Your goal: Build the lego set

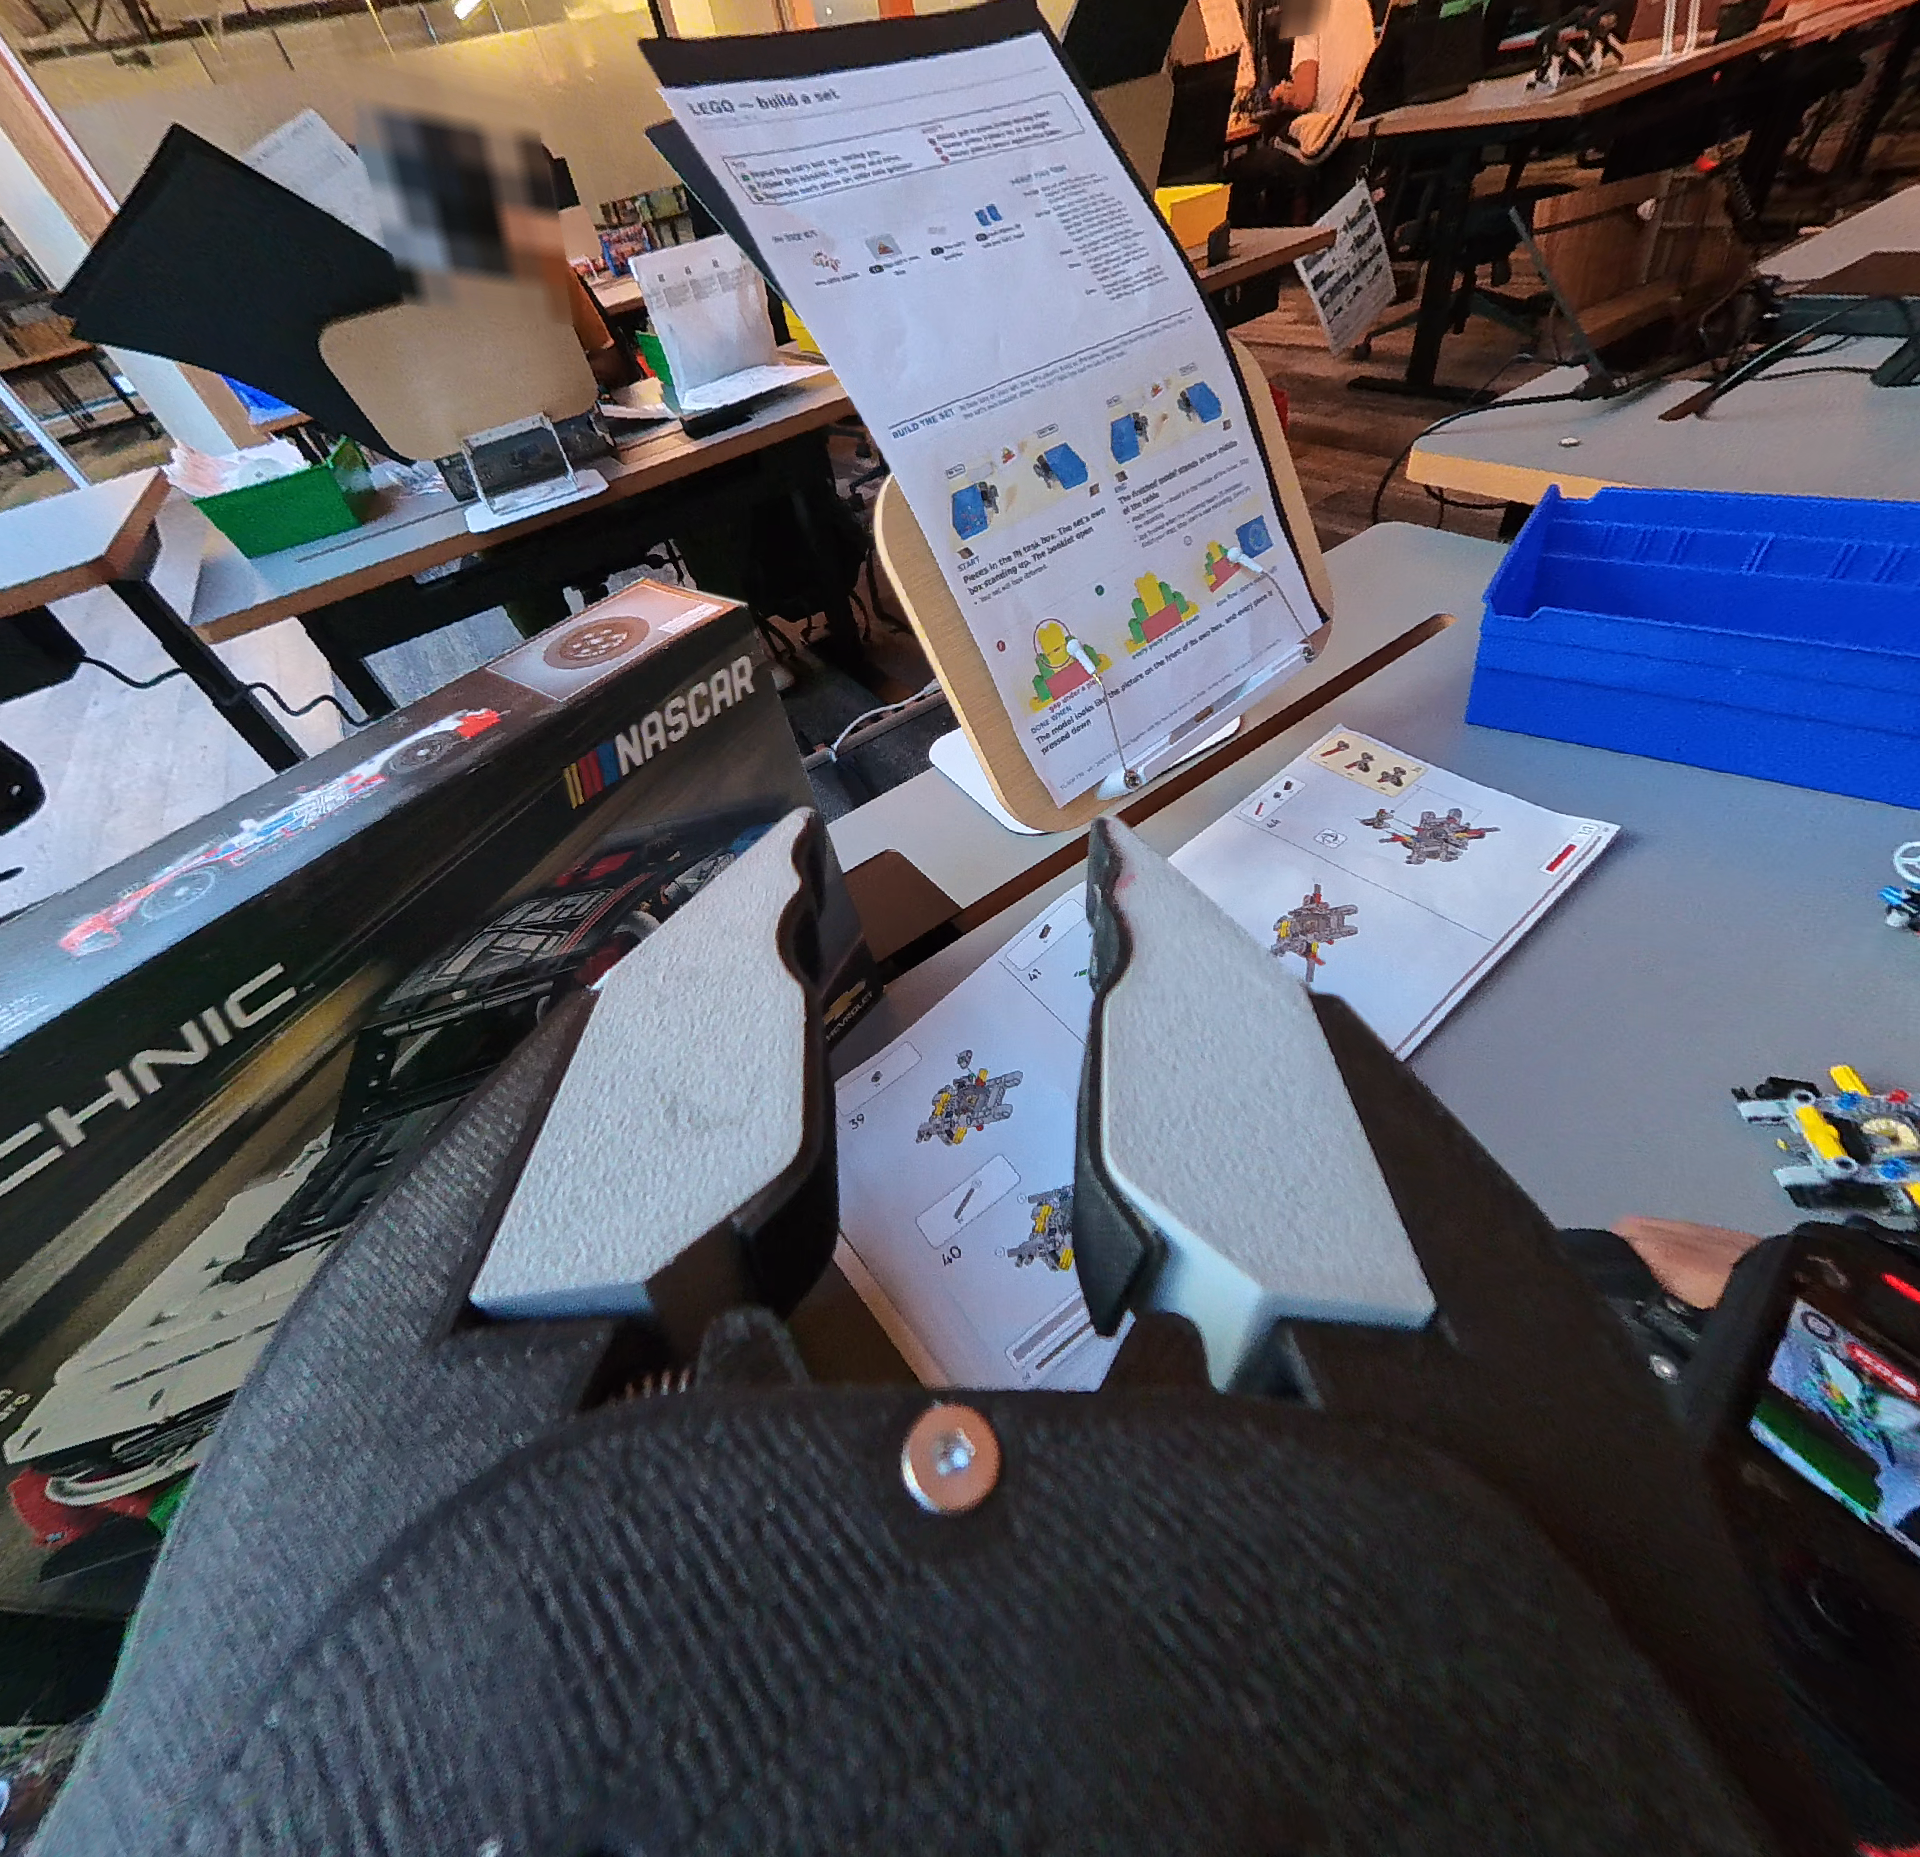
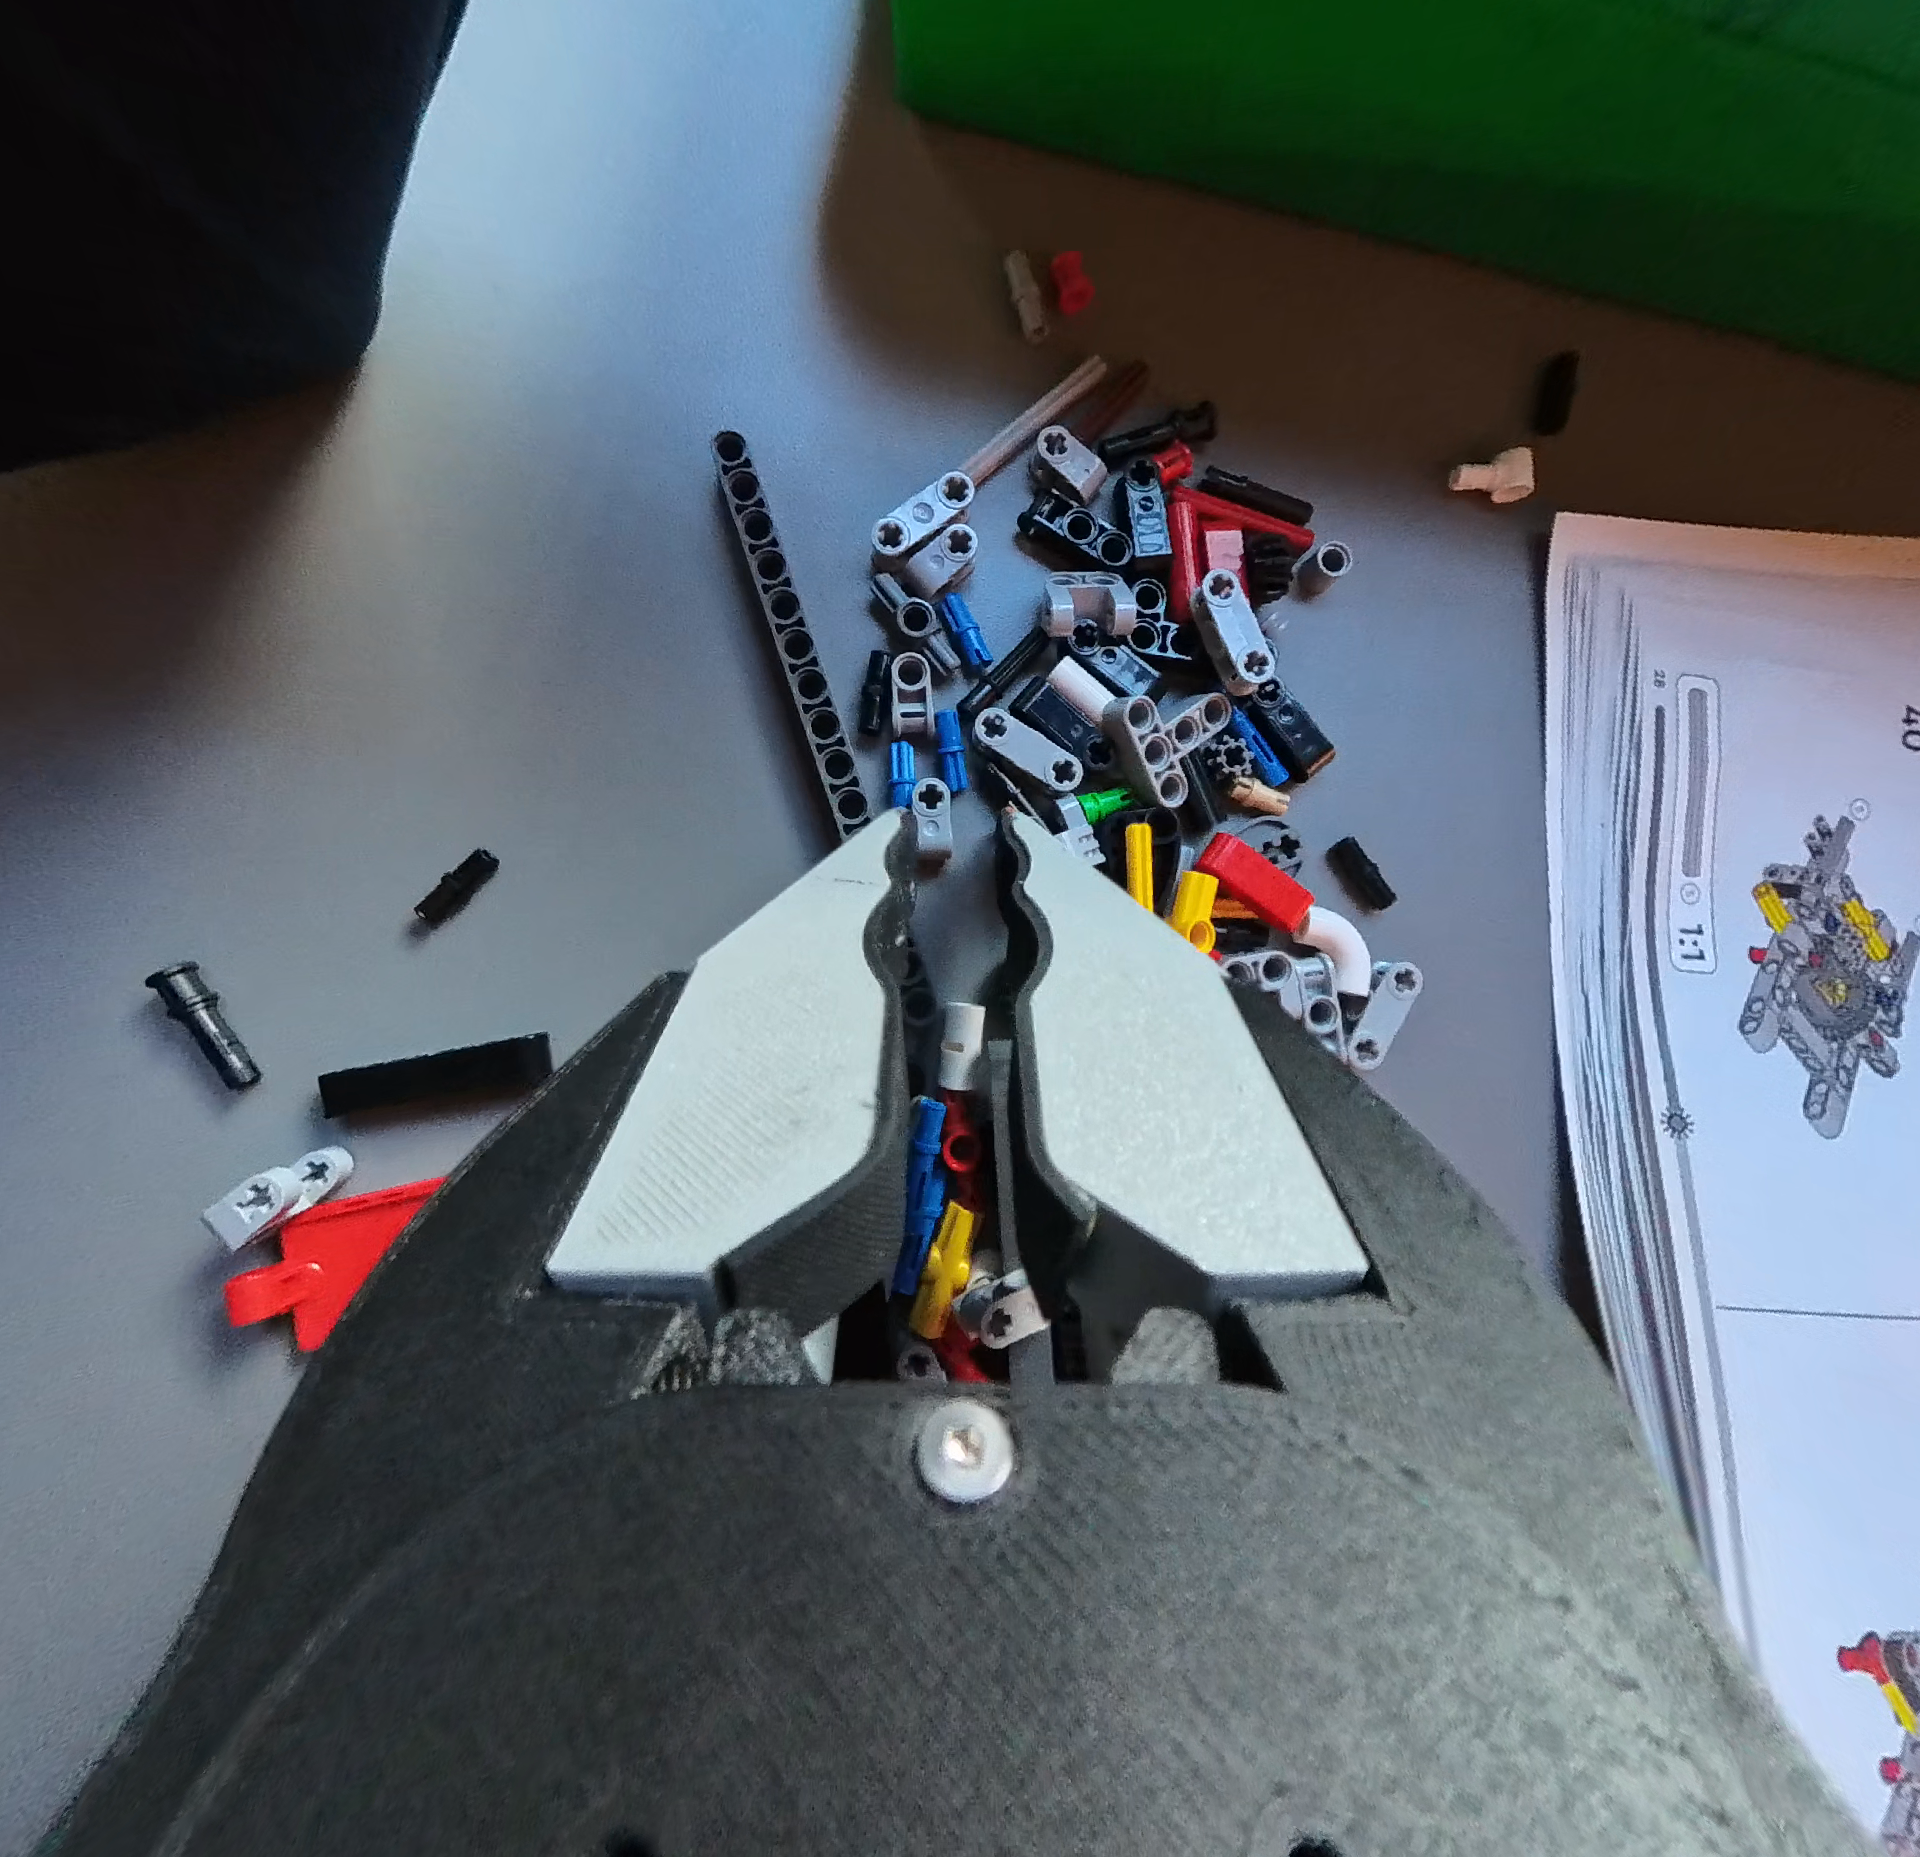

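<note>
Pieces (image 2: 1101,685) lie in a heap on the grey table (image 2: 582,373), and that heap is what my right gripper (image 2: 951,836) hangs over. Its fingers stand a little apart, with a small gap between the tips. A small grey piece (image 2: 932,820) sits just at the left fingertip. I cannot tell if that finger touches it, and the other finger is clear of it, so I judge nothing is gripped. More pieces show under the fingers, down by the hinge. A long grey beam (image 2: 790,633) lies on the left edge of the heap. A green bin (image 2: 1455,124) stands past the heap, and a booklet (image 2: 1766,976) lies to the right.

My left gripper (image 1: 951,851) is held up in the air with its fingers wide apart and nothing between them. A black box (image 1: 364,924) is to its left. The open booklet (image 1: 1351,924) lies below it. A sheet on a stand (image 1: 1039,405) is ahead, and a blue tray (image 1: 1704,644) sits to the right. A half-built model (image 1: 1839,1142) rests near the table's right edge.
</note>
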`<act>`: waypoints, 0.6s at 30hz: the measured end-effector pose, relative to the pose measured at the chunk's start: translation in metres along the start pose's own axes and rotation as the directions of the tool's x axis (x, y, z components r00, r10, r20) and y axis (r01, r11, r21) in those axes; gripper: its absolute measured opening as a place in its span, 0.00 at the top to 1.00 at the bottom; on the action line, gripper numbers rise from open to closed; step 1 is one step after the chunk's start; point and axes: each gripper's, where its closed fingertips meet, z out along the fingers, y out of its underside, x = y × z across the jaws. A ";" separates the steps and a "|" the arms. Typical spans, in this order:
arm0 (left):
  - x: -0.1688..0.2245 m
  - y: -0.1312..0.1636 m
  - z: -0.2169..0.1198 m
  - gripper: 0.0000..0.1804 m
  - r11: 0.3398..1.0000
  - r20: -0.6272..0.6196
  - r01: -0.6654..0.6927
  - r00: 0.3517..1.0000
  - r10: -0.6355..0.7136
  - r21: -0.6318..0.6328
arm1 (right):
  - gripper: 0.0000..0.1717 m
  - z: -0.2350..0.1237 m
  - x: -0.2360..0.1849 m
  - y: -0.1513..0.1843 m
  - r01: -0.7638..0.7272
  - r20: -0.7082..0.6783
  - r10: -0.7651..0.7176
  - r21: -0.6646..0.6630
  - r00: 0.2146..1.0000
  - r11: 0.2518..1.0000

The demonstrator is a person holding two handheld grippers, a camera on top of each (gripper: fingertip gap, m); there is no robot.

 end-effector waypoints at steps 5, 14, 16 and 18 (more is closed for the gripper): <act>-0.002 -0.001 -0.003 0.74 1.000 0.002 0.009 1.000 -0.009 0.007 | 0.94 0.002 -0.003 0.009 0.069 0.044 -0.066 -0.083 0.997 0.994; 0.000 -0.001 -0.001 0.73 1.000 -0.001 0.004 1.000 -0.004 0.006 | 0.97 0.002 -0.009 0.006 0.114 0.051 -0.111 -0.066 0.993 0.991; -0.001 0.001 0.000 0.73 1.000 -0.004 0.004 1.000 -0.004 0.001 | 0.97 -0.007 -0.010 0.007 0.070 0.047 -0.069 -0.023 0.997 0.997; -0.004 0.004 0.001 0.73 1.000 0.001 0.012 1.000 -0.012 -0.006 | 0.97 -0.024 -0.007 0.009 0.015 0.025 -0.016 0.030 1.000 0.999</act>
